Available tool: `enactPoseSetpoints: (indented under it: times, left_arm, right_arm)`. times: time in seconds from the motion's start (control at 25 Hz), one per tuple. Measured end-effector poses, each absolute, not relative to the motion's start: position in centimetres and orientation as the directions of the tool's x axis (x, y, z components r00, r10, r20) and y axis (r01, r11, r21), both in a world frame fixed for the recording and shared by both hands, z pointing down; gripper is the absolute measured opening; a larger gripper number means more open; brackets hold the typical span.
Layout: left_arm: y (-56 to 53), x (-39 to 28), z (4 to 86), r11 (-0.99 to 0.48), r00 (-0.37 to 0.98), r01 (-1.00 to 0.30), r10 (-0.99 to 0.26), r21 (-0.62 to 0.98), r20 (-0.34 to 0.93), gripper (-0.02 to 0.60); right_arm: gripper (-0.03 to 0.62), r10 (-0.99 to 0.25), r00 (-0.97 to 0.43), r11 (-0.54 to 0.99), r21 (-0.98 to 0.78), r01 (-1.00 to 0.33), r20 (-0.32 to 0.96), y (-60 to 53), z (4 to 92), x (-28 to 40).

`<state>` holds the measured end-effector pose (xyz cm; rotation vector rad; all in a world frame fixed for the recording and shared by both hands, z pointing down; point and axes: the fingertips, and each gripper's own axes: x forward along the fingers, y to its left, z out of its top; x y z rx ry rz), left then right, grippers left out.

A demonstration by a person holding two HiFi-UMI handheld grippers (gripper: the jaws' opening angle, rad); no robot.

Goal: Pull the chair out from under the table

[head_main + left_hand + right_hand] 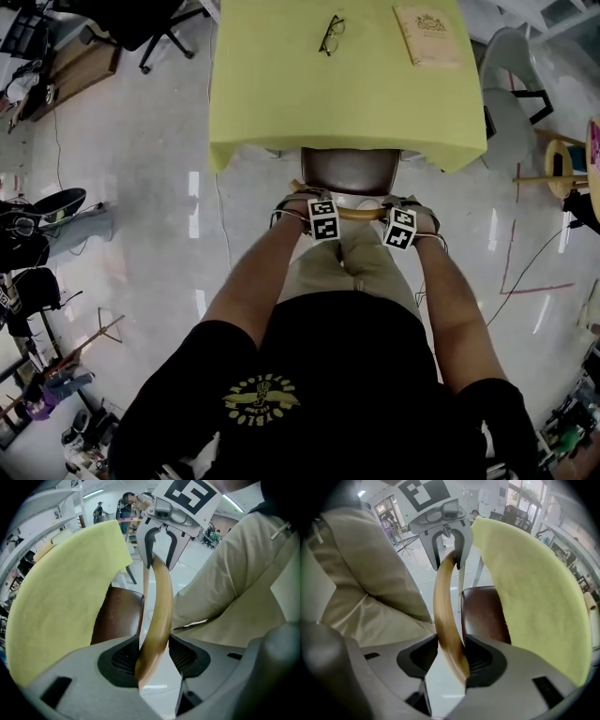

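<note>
- We count two grippers, one in each of the person's hands. Each carries one marker cube: the left one (324,219) and the right one (400,229).
- Left gripper (154,656): the jaws stand only a rail's thickness apart. They are clamped on the chair's curved wooden backrest rail (159,606), which runs up between the two pads.
- Right gripper (452,660): same condition. The jaws are narrowly parted and closed on that one rail, a little further along it, with the rail pressed between the pads.
- Both grippers point steeply down and sit close together on the rail, directly in front of the person's khaki trousers (352,267).
- We see one chair (349,171) in the grip. Its brown seat (117,616) is partly under the table (272,94). The far part is hidden below the hanging edge of the single yellow-green cloth (375,112), and the near part and the rail are clear of it.
- On the cloth lie two items, well apart: one pair of eyeglasses (330,34) and one tan booklet (427,35).
- One black office chair (141,28) stands on the floor beyond the table's left corner.
</note>
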<state>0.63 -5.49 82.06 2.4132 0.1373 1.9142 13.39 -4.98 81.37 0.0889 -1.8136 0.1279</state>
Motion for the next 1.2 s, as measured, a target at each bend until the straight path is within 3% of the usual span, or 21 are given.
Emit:
enactPoseSetpoints:
  times: [0.52, 1.2]
  left_arm:
    - [0.7, 1.0, 82.1, -0.989, 0.226, 0.033, 0.150, 0.147, 0.963, 0.181]
    - [9.0, 2.3, 82.1, -0.989, 0.136, 0.017, 0.147, 0.147, 0.980, 0.172]
  right_arm:
    - [0.176, -0.031, -0.235, 0.991, -0.001, -0.136, 0.972, 0.5, 81.3, 14.0]
    - [0.149, 0.006, -0.376, 0.995, -0.042, -0.086, 0.927, 8.5, 79.6, 15.9]
